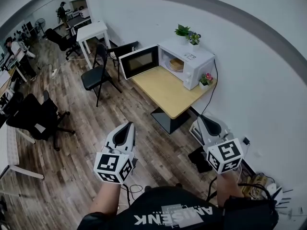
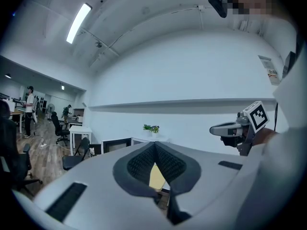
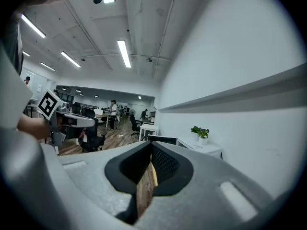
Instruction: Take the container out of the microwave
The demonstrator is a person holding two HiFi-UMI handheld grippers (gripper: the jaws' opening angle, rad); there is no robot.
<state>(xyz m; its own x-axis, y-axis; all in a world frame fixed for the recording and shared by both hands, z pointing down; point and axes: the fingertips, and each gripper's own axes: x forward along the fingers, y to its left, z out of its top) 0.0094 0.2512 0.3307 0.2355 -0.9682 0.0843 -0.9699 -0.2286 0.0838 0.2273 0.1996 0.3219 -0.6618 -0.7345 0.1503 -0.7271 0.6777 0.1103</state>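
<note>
Container: the small tan container (image 1: 176, 64) sits inside the cavity of the white boxy microwave (image 1: 193, 56), just behind the mouth. It is too small in the head view to read its long axis or which way it faces. Neither gripper view shows it.

Access: the microwave's dark-windowed door (image 1: 139, 62) is swung wide open on the left of the mouth. The mouth faces out over the light wooden worktop (image 1: 165, 92), which lies bare in front of the microwave. A black folding chair (image 1: 96, 75) stands near the door's outer side. A small pot of pink flowers (image 1: 206, 79) stands just beside the microwave's right end, and two green potted plants (image 1: 182, 31) sit on its top. The white wall (image 1: 249, 56) runs close behind.

Grippers: the left gripper (image 1: 128, 126) and the right gripper (image 1: 204, 119) are both well short of the microwave, over wood floor (image 1: 72, 186), and point toward it. Each has its jaws closed together with nothing between them.
</note>
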